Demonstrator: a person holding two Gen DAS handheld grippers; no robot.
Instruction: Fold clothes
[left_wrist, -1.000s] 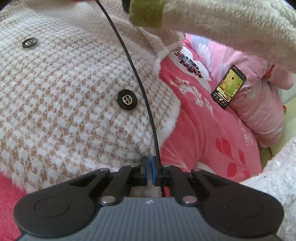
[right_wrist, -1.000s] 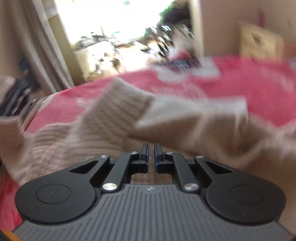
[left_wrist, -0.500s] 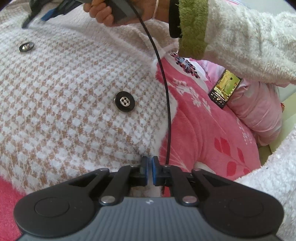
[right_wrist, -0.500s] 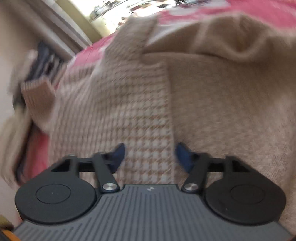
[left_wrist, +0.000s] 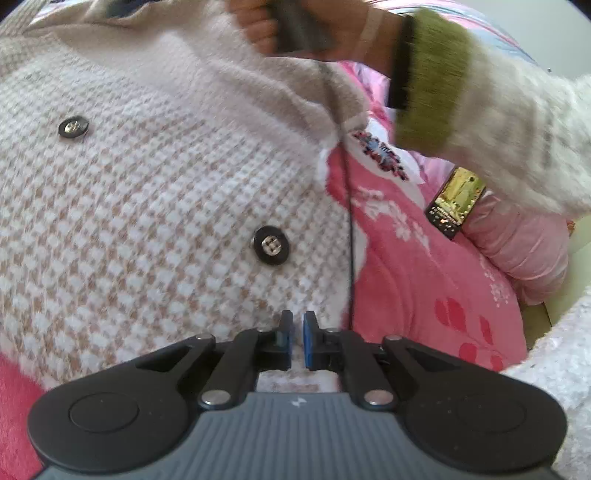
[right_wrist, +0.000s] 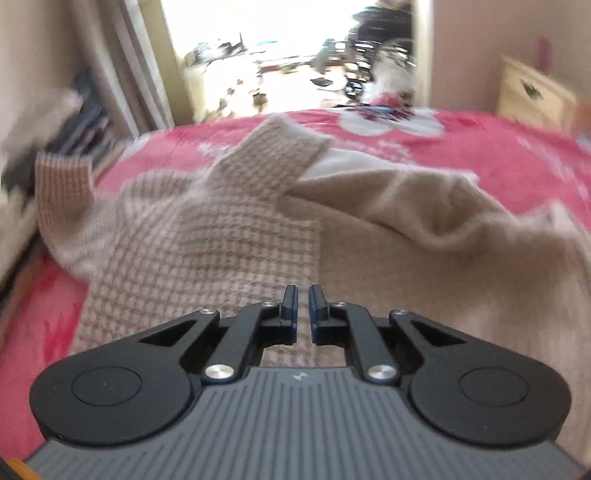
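Note:
A beige-and-white houndstooth cardigan (left_wrist: 147, 221) with black buttons (left_wrist: 271, 245) lies spread on a pink blanket (left_wrist: 424, 277). My left gripper (left_wrist: 297, 321) is shut on the cardigan's hem by its white front edge, and fabric shows between the fingers. In the right wrist view the cardigan (right_wrist: 221, 240) is rumpled, one sleeve cuff folded over. My right gripper (right_wrist: 303, 295) is closing on the knit where the houndstooth meets plain beige, its jaws nearly together with fabric pinched. A hand (left_wrist: 295, 26) in a fluffy sleeve (left_wrist: 498, 122) holds that gripper at the cardigan's far edge.
A lit phone (left_wrist: 456, 201) leans on a pale pink quilt (left_wrist: 524, 251) at the right. A black cable (left_wrist: 349, 229) hangs across the cardigan's edge. Beyond the bed (right_wrist: 480, 147) are a bright doorway (right_wrist: 277, 55), a pale cabinet (right_wrist: 535, 92) and clutter at the left wall (right_wrist: 85, 122).
My right gripper opened over the knit, then shut on it, and its view swung up across the bed. In the left view the hand moved right. My left gripper stayed put.

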